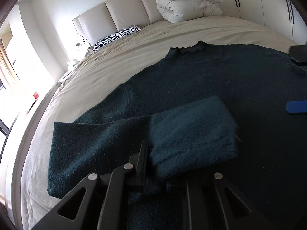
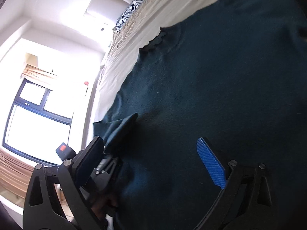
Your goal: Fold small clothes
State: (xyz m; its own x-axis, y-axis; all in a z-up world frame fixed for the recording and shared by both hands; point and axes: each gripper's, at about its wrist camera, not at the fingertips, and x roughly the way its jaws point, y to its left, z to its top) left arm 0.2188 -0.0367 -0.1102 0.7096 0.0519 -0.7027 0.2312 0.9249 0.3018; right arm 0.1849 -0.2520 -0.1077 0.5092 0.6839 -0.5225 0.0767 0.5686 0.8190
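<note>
A dark teal knit sweater (image 1: 220, 76) lies flat on the bed, collar (image 1: 190, 48) toward the headboard. Its left sleeve (image 1: 191, 132) is folded over onto the body, and the cuff end lies between my left gripper's (image 1: 159, 164) fingers, which are shut on it. In the right wrist view the sweater (image 2: 220, 76) fills the frame. My right gripper (image 2: 153, 159) is open just above the sweater's body, blue pad (image 2: 211, 163) on the right finger, holding nothing. The right gripper's tips show at the right edge of the left wrist view (image 1: 297, 107).
The sweater lies on a beige sheet (image 1: 115, 67). A folded white duvet (image 1: 186, 3) and a zebra-print pillow (image 1: 117, 36) lie by the padded headboard (image 1: 122, 11). A bright window (image 2: 38, 111) stands left of the bed; wardrobe doors (image 1: 268, 0) stand at the right.
</note>
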